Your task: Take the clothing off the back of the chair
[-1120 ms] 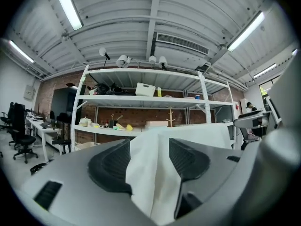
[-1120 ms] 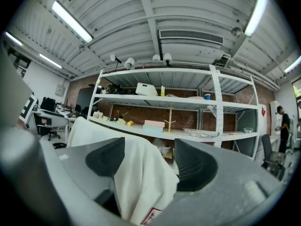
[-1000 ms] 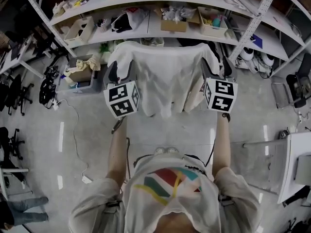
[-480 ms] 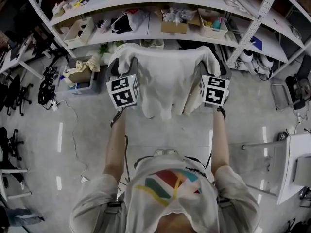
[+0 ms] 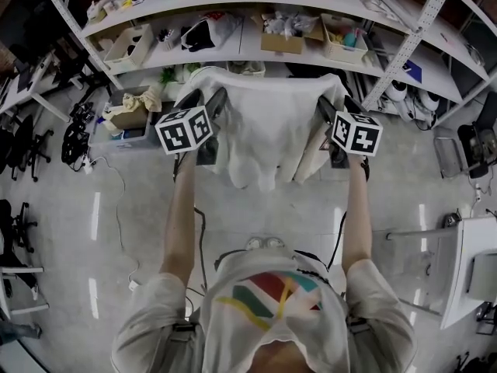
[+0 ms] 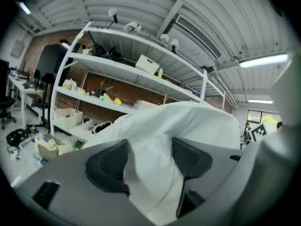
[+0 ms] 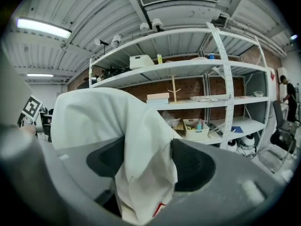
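Head view: a white shirt (image 5: 268, 123) hangs draped over the chair back at twelve o'clock from the person, spread wide across the top with its hem falling toward the grey floor (image 5: 256, 208); the chair back itself is covered by the cloth. The left gripper (image 5: 203, 99) sits at the shirt's shoulder at about eleven o'clock, the right gripper (image 5: 330, 107) at the other shoulder at about one o'clock, both arms stretched forward. In the left gripper view the two dark pads (image 6: 106, 166) stand wide apart, the jaws having just been opening, and a thick fold of the shirt lies in the gap between them, brushing both sides without being pinched. In the right gripper view the pads (image 7: 190, 166) also stand well apart, with a bunched corner of the shirt hanging down between them and lapping over the left pad; no squeeze on the cloth shows. Behind the shirt, further out at twelve o'clock, runs white shelving (image 5: 233, 53) carrying a cardboard box (image 5: 277, 41) and assorted clutter.
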`<state>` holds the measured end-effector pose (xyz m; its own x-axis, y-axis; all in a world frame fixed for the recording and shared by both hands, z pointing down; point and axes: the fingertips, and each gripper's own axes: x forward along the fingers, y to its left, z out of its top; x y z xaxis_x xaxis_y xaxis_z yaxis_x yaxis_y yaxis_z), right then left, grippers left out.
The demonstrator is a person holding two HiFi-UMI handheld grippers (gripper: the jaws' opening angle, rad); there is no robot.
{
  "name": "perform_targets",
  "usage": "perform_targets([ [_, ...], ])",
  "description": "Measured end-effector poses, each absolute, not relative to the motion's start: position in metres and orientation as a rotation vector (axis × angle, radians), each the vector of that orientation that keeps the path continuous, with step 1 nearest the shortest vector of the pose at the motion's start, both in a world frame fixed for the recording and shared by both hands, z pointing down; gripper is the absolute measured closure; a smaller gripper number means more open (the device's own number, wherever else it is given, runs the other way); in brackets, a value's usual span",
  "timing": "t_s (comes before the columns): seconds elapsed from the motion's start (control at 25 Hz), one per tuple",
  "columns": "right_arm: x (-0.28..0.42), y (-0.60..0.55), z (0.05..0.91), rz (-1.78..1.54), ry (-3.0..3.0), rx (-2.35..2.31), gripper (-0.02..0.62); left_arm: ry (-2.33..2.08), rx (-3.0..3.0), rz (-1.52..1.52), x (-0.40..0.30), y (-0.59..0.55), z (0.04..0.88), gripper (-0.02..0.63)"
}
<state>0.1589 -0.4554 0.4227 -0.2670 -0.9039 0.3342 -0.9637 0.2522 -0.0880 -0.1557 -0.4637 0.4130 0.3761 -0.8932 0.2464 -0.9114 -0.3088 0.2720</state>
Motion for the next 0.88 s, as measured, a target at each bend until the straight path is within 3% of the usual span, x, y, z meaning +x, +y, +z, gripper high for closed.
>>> perform_targets([
  [0.12,0.158,-0.456,0.425,0.447,-2.322,1.737,0.316,-1.549,2.240,0.089,-0.157,-0.465,0.416,0.314],
  [0.4,0.148,-0.450,0.428,0.357,-2.251,1.697,0.480,-1.548,2.254,0.152,-0.153,-0.463,0.423,0.335],
  [0.56,0.148,-0.448,0.429,0.265,-2.166,1.707,0.558,-1.612,2.296,0.290,-0.148,-0.457,0.421,0.462],
  [0.68,0.148,-0.445,0.428,0.213,-2.122,1.718,0.577,-1.729,2.337,0.459,-0.143,-0.453,0.419,0.565],
  [0.88,0.151,-0.439,0.427,0.186,-2.097,1.744,0.583,-1.873,2.330,0.548,-0.145,-0.447,0.417,0.588],
])
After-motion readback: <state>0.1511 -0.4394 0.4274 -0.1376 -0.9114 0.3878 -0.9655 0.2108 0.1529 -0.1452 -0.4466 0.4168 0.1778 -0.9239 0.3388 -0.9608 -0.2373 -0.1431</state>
